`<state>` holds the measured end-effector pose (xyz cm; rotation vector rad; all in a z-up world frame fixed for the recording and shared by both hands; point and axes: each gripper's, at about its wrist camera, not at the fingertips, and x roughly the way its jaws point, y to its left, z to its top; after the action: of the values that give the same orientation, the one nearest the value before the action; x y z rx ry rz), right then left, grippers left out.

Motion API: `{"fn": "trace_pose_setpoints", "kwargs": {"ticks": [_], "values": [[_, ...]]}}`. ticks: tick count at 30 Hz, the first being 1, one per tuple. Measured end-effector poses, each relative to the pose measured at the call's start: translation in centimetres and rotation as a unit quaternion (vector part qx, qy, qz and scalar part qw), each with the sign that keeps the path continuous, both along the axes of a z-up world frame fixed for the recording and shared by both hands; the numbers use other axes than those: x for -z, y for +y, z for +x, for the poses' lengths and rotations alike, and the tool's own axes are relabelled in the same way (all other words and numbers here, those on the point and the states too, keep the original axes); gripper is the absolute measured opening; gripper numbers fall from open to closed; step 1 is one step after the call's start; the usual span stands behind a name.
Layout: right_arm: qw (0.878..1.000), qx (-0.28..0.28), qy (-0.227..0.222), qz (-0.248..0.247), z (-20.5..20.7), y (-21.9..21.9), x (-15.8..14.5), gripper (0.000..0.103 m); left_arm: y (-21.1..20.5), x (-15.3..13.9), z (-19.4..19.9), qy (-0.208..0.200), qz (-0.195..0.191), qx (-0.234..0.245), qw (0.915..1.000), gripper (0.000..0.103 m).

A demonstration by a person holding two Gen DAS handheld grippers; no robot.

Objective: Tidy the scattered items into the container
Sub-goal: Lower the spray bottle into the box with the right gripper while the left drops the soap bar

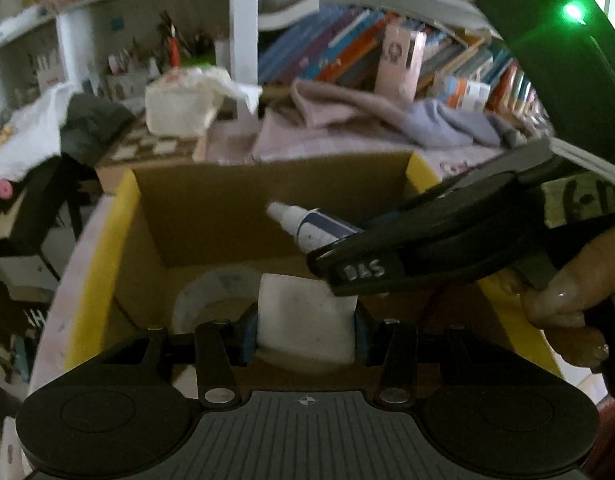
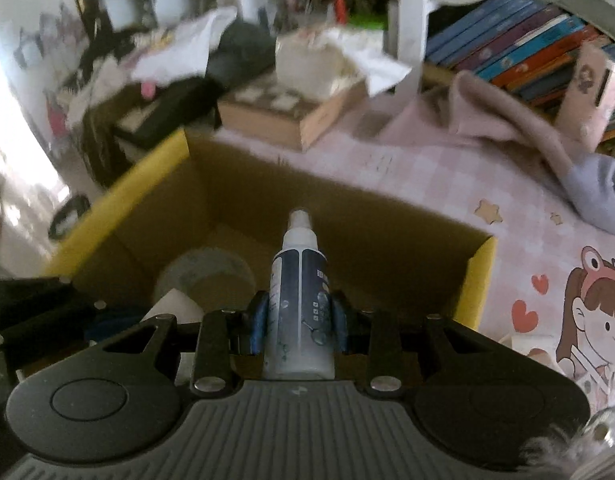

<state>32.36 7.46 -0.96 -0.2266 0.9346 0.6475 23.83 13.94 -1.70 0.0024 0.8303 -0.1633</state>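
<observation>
Tape roll point(image 2: 205, 276) sits in the box point(image 2: 119, 196), while the left gripper point(image 1: 307, 330) clamps a white block point(image 1: 307, 316) and the right gripper point(image 2: 298, 326) a bottle point(image 2: 298, 280) above it, undropped.

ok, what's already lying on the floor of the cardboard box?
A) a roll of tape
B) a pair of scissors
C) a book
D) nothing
A: a roll of tape lies flat on the bottom of the cardboard box, below the bottle and the white block held over it.
</observation>
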Motion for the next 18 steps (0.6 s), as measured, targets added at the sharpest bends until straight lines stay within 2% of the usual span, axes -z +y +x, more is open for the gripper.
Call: {"fn": "trace_pose_setpoints", "kwargs": {"ticks": [6, 14, 15, 18], "values": [[0.999, -0.015, 0.018, -0.032, 0.6, 1.0, 1.3, 0.031, -0.3, 1.8, 0.6, 0.032, -0.001, 0.009, 0.9994, 0.044], [0.999, -0.021, 0.016, -0.047, 0.4, 1.5, 1.4, 0.031, -0.3, 1.8, 0.4, 0.033, -0.003, 0.009, 0.9994, 0.048], [0.999, -0.019, 0.01, -0.045, 0.3, 1.5, 1.3, 0.031, -0.3, 1.7, 0.3, 0.032, 0.001, 0.009, 0.9995, 0.049], [0.999, -0.011, -0.004, -0.037, -0.1, 1.0, 0.8, 0.043, -0.5, 1.3, -0.3, 0.02, 0.012, 0.005, 0.9997, 0.069]]}}
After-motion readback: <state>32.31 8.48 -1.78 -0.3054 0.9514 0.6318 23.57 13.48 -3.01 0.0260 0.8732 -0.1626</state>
